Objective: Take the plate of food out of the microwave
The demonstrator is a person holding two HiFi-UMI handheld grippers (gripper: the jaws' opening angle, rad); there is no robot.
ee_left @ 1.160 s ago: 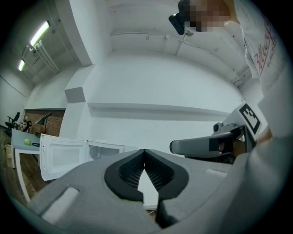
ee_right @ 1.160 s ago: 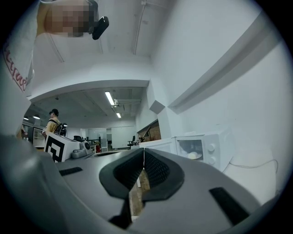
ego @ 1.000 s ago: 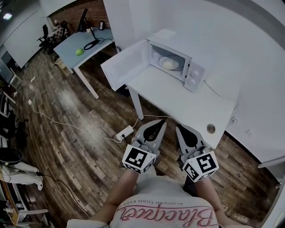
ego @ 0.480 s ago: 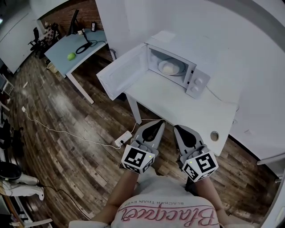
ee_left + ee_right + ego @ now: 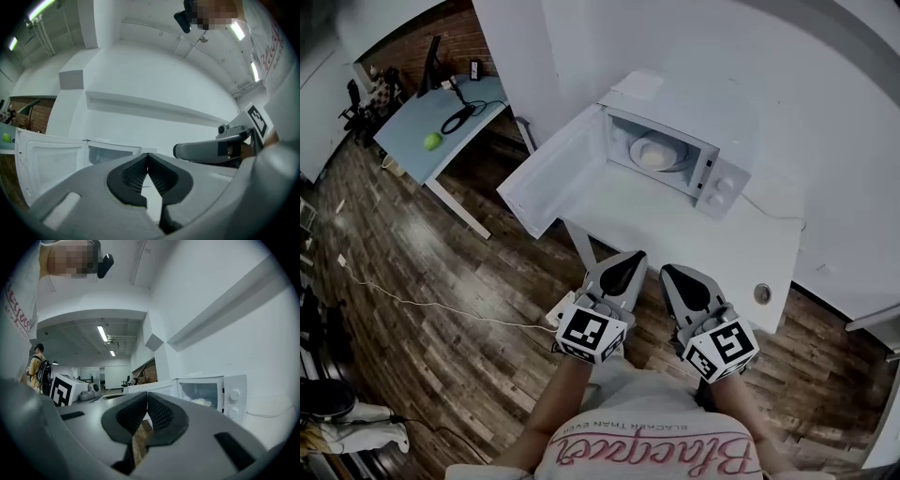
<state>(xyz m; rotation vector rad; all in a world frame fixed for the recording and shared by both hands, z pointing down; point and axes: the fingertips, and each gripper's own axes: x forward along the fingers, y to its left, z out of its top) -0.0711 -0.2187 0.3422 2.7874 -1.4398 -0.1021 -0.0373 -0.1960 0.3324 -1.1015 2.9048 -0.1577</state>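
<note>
A white microwave stands at the back of a white table, its door swung wide open to the left. Inside it sits a plate of pale food, also visible in the right gripper view as the plate of food. My left gripper and right gripper hang side by side just short of the table's near edge, both shut with nothing between their jaws. In the left gripper view the left gripper points at the microwave door. The right gripper is level too.
A light blue desk with a green ball and a black cable stands at the far left. A white power strip and cord lie on the wooden floor. A round hole sits in the table's right corner. White wall behind the microwave.
The microwave and table have come closer and lower in the head view as I walk towards them. Both grippers stay shut and side by side.
</note>
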